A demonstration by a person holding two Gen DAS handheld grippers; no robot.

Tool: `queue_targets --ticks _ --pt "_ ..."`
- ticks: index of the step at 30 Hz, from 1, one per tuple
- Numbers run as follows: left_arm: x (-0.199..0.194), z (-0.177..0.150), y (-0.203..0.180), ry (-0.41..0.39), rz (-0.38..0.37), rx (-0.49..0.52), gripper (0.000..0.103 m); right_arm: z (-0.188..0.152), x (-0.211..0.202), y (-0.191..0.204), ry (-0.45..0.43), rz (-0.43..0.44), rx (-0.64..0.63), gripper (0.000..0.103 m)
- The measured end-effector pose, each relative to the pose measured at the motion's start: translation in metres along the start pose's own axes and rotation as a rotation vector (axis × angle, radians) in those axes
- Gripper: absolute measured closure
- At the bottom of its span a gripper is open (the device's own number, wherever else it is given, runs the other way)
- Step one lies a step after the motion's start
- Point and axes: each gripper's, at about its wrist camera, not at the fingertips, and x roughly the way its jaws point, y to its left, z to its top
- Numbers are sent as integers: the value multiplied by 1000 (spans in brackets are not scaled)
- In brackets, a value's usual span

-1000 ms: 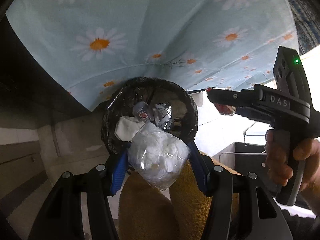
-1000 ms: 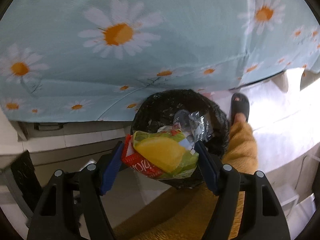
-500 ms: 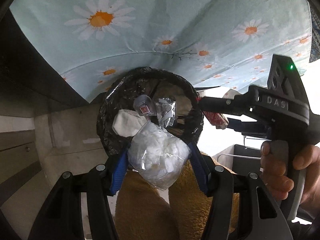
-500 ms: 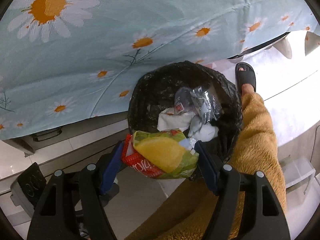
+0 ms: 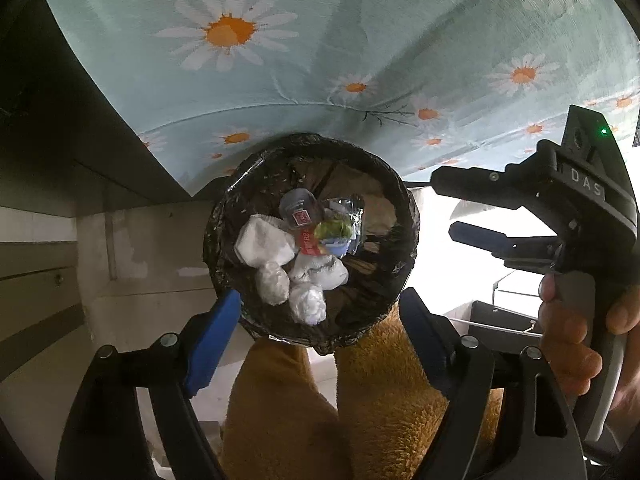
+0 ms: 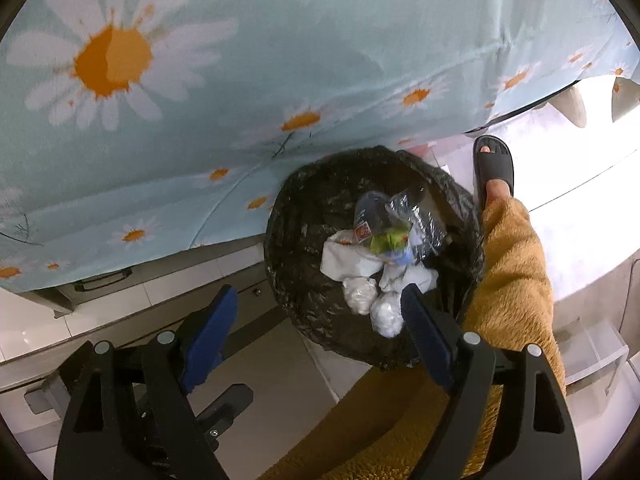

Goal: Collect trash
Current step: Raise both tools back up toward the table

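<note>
The left gripper (image 5: 316,332) points steeply down over a round bin (image 5: 404,252) lined with a crinkled black plastic bag. Its blue-padded fingers (image 5: 212,344) have just been opening and now stand wide apart with nothing between them. The right gripper (image 6: 320,332) tilts down beside it, its fingers likewise just spread and empty; in the left wrist view it reaches in from the right, its grey handle wrapped by a hand (image 5: 576,336).

Inside the bin the trash lies loose: a clear bag of white cotton-like wads (image 5: 308,304), a crumpled white tissue (image 5: 264,240), a red, yellow and green snack wrapper (image 5: 326,236), and a crushed clear plastic bottle (image 5: 298,210) with a red label. The same heap shows in the right wrist view, the wrapper (image 6: 388,240) on top.

Fuzzy mustard-brown fleece trousers (image 6: 512,280) press against the bin's rim, ending in a black slipper (image 6: 494,168) on pale floor tiles. A light blue cloth printed with daisies (image 5: 360,40) hangs behind.
</note>
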Motion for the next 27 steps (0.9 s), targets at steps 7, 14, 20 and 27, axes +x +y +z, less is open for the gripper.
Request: queue_targets --ticks 7,14,20,27 --pt "-10 2 -4 -16 -1 4 24 -1 -16 1 -12 20 5 20" --pt "-33 3 -11 -56 -11 3 24 -8 -46 11 -50 56 -14 19" --pt "-65 3 -18 -108 -6 24 24 -23 -84 36 -116 57 -123 19" --pt "-119 4 -24 -197 -28 25 24 -47 -141 66 -241 38 -272 19"
